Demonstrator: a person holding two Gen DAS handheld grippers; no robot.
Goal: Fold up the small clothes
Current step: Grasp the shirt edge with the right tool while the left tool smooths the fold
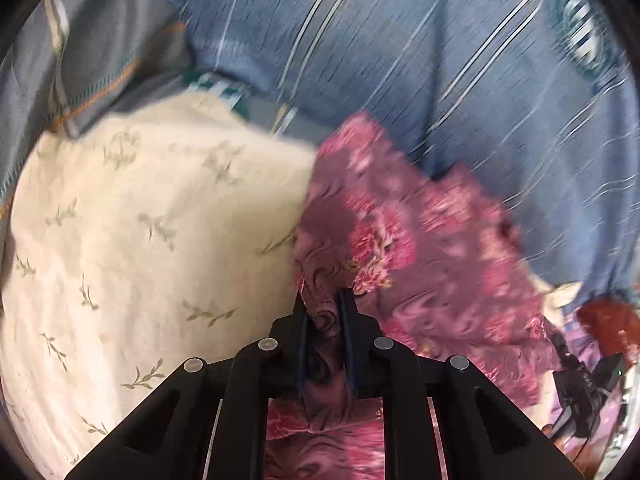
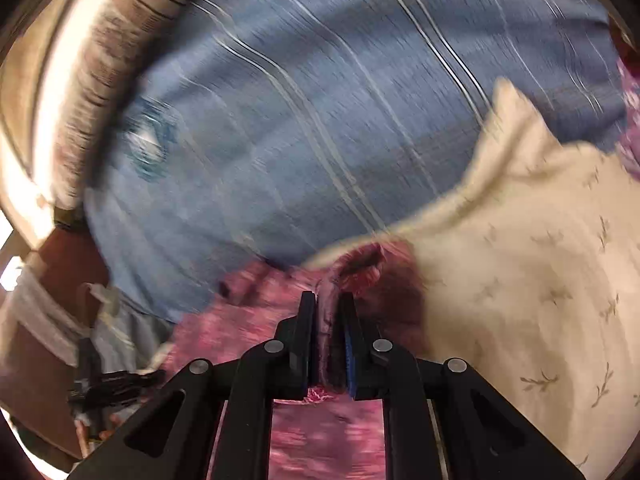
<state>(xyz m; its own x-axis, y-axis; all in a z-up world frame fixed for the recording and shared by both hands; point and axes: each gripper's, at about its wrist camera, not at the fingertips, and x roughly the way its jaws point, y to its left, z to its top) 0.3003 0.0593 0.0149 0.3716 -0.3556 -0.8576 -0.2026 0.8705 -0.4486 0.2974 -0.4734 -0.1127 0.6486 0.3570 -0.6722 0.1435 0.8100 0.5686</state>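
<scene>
We've got the left gripper [image 1: 325, 300] pinched tight on a bunched fold of the pink floral cloth [image 1: 424, 248], the fabric squeezed between the two black fingers and running back under them toward the camera. From that pinch the cloth fans out to the far right, draped over the blue striped bedsheet [image 1: 400, 40]. To the left of it sits a cream pillow with a leaf print [image 1: 140, 220], touching the cloth's left edge.

Over on the right wrist view, the right gripper [image 2: 325, 300] is also clamped narrow on a gathered ridge of the pink floral cloth [image 2: 248, 320], which spreads near and left of the fingers. The cream pillow [image 2: 520, 260] lies to the right here, the blue sheet [image 2: 300, 120] beyond. Both views are smeared with blur, so the cloth's outline is hard to trace.
</scene>
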